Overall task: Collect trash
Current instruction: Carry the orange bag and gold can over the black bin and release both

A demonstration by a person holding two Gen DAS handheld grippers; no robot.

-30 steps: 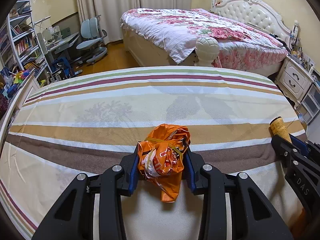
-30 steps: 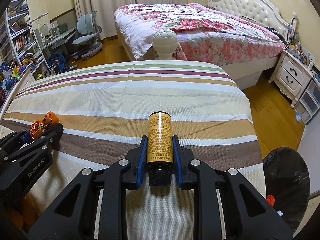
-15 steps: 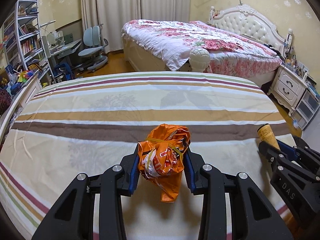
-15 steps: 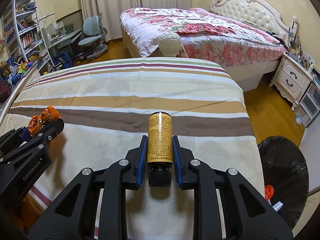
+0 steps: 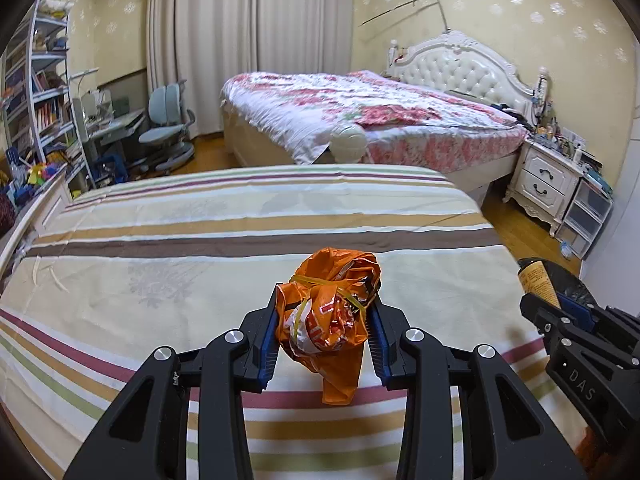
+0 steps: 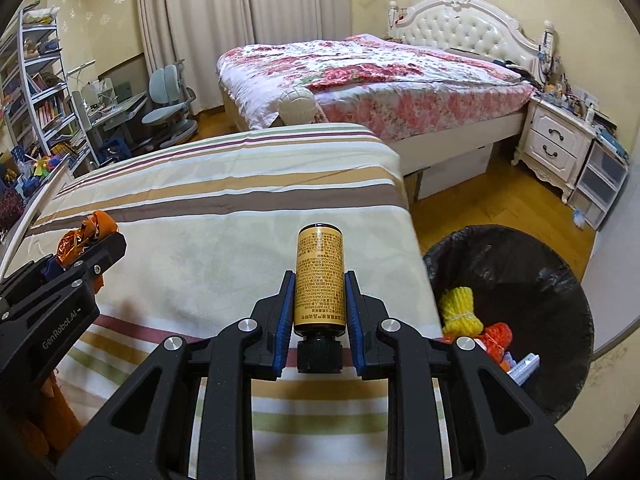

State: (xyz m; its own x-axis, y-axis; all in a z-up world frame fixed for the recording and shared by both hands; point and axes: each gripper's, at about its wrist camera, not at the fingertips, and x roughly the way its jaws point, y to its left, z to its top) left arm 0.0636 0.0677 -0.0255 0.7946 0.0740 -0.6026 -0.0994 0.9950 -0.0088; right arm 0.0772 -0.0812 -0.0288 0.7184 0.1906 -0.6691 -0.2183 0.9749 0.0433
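My left gripper (image 5: 326,316) is shut on a crumpled orange plastic wrapper (image 5: 332,312) and holds it above the striped bed (image 5: 200,240). My right gripper (image 6: 320,300) is shut on a yellow-labelled bottle (image 6: 320,280) with a black cap, held above the bed's right edge. The bottle also shows at the right of the left wrist view (image 5: 536,284). The wrapper shows at the left of the right wrist view (image 6: 86,236). A bin lined with a black bag (image 6: 520,280) stands on the floor right of the bed, holding yellow and orange trash (image 6: 460,312).
A second bed with a floral cover (image 6: 380,80) stands beyond. A white nightstand (image 6: 560,148) and drawers are at the right. A desk, chair (image 6: 168,100) and bookshelf (image 6: 36,92) are at the left. Wood floor (image 6: 480,200) lies between the beds.
Both grippers have lifted and pulled back with their loads. The right gripper has swung right, so the bin and its contents show more fully.
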